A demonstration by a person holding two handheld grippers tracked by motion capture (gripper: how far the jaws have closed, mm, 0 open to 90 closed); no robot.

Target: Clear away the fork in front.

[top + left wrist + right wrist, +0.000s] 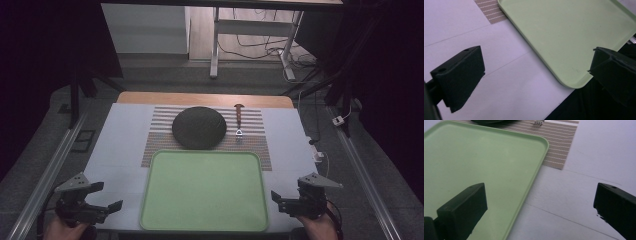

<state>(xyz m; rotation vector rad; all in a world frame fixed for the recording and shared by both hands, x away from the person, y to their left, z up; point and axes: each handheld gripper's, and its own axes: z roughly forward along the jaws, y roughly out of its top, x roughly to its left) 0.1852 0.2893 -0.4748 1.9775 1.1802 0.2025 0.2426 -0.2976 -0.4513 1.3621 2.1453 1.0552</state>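
**Both tongs released beside the green tray**

Left tongs (102, 196) at the near left corner of the tabletop (120, 145), held in a hand (60, 229) coming in from the bottom edge; jaws spread wide, nothing between them. Right tongs (286, 198) at the near right corner, likewise held in a hand (320, 227), jaws spread wide and holding nothing. Both tips turned inward, toward the tray.

Green tray (204, 192) flat on the near half of the tabletop, between the two tongs, bare inside. Touched by neither pair: left tongs just beside its left edge, right tongs just beside its right edge.

Along the left tongs (536, 67): near corner of the tray (564, 37) between the parted jaws, white tabletop to the left of it, a bit of striped mat (490, 10) at the top.

Along the right tongs (540, 202): right edge and far corner of the tray (474, 162) over the left jaw, white tabletop (599, 150) over the right.

Striped mat (260, 145) beyond the tray, its near edge tucked under the tray's far rim. On the mat, a dark round plate (198, 127), close to the tray's far rim. Just right of the plate, a fork (239, 119) with a brown handle, lying lengthwise, tines toward the tray. Plate and fork well apart from both tongs.
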